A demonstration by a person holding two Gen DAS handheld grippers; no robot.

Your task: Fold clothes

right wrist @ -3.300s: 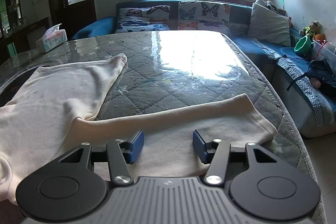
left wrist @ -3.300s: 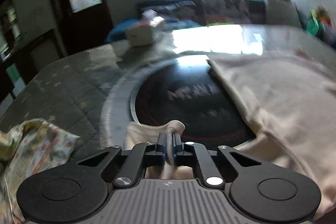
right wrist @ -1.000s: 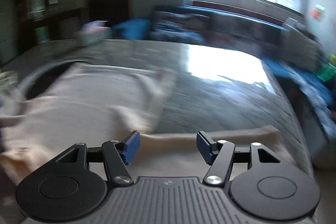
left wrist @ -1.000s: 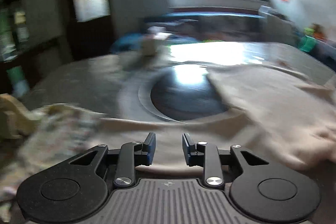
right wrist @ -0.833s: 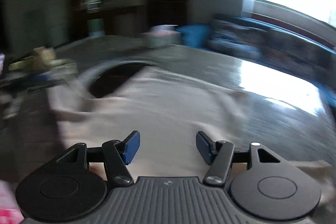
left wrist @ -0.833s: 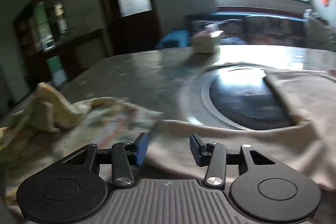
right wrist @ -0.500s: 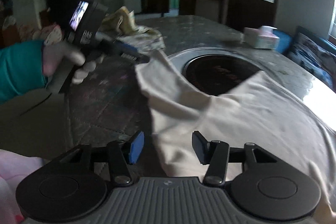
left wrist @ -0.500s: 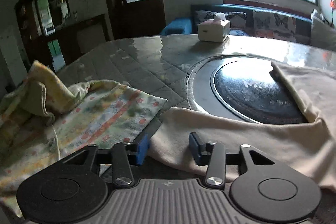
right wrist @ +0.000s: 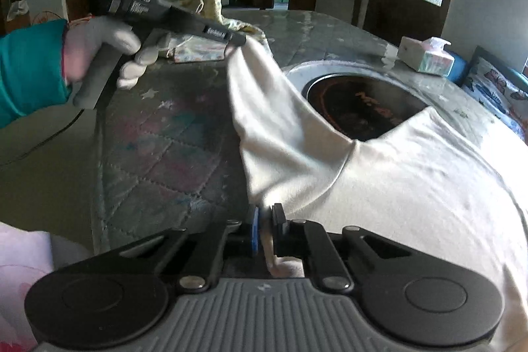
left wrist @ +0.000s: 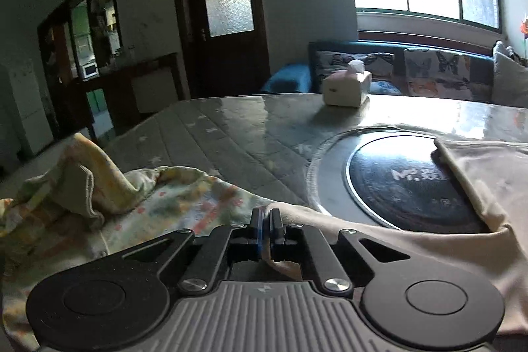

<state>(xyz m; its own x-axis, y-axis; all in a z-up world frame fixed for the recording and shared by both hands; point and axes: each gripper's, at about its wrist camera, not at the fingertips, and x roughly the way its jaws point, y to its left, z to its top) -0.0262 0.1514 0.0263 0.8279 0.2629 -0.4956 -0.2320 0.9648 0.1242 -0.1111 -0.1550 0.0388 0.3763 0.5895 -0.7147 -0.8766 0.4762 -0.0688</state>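
The plain cream garment (right wrist: 412, 174) lay spread lengthwise across the worktop (right wrist: 171, 160), its near edge stretched between the left tongs (left wrist: 265, 221) and right tongs (right wrist: 264, 220), each pinching a corner.

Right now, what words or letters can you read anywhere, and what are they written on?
"DAS": white letters on the side of the dark left gripper body, below its small screen.
Smaller lines under "DAS": too small to read.
White strip along the left gripper's fingers: blurred, unreadable.
Lettering on the black round cooktop: starts like "M", the rest too blurred.
Tissue box: a small dark mark, unreadable.
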